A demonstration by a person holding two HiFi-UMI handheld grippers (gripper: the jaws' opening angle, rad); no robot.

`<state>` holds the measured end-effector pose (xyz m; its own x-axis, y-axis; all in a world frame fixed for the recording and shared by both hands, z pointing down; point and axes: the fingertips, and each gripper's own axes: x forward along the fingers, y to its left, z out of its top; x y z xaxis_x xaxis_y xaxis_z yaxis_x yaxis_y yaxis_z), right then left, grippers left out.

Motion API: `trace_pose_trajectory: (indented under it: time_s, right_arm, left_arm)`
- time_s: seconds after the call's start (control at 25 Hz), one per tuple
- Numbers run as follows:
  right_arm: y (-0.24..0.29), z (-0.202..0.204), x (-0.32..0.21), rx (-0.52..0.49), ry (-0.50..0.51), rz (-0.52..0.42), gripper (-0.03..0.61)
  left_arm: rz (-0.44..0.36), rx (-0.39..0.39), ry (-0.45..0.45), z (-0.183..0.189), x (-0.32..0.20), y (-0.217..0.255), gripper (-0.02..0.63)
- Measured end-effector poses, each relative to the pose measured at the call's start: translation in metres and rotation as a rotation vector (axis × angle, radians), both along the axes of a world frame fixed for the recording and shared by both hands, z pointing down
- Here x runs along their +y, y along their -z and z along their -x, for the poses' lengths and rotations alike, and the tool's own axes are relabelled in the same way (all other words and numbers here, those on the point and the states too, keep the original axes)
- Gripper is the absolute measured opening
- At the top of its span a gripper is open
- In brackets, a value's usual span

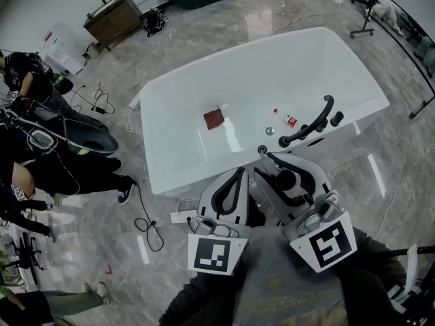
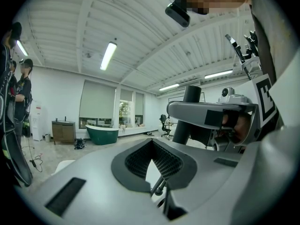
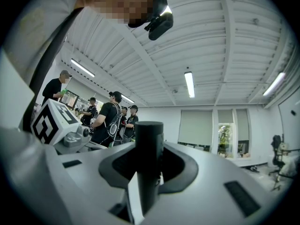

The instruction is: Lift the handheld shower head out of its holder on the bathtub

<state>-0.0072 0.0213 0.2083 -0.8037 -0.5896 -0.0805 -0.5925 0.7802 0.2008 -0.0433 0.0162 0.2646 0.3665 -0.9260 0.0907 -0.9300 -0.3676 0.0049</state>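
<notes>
The handheld shower head (image 3: 149, 139), a plain black cylinder, stands upright over the near rim of the white bathtub (image 1: 175, 178), clamped between the pads of your right gripper (image 1: 291, 175). Your left gripper (image 1: 236, 175) lies level just beside it, jaws together on nothing. The red label on the small bottle (image 1: 289, 120) in the tub is too small to read, and only your left gripper view shows a metal hose (image 2: 158, 187) under the jaws.

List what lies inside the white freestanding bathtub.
On the white bathtub's floor lie a dark red square cloth, a small bottle with a red label and a round metal drain. The black curved fixture on the near rim covers a strip of the inner wall.
</notes>
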Motion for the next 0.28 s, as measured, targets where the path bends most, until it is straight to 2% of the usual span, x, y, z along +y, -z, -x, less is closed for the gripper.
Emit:
trace_pose_trajectory:
  time_s: [0.28]
  right_arm:
    - [-0.0029, -0.0004, 0.0021, 0.011, 0.011, -0.003, 0.11]
  left_arm:
    - [-0.004, 0.003, 0.007, -0.0009, 0.0015, -0.001, 0.002]
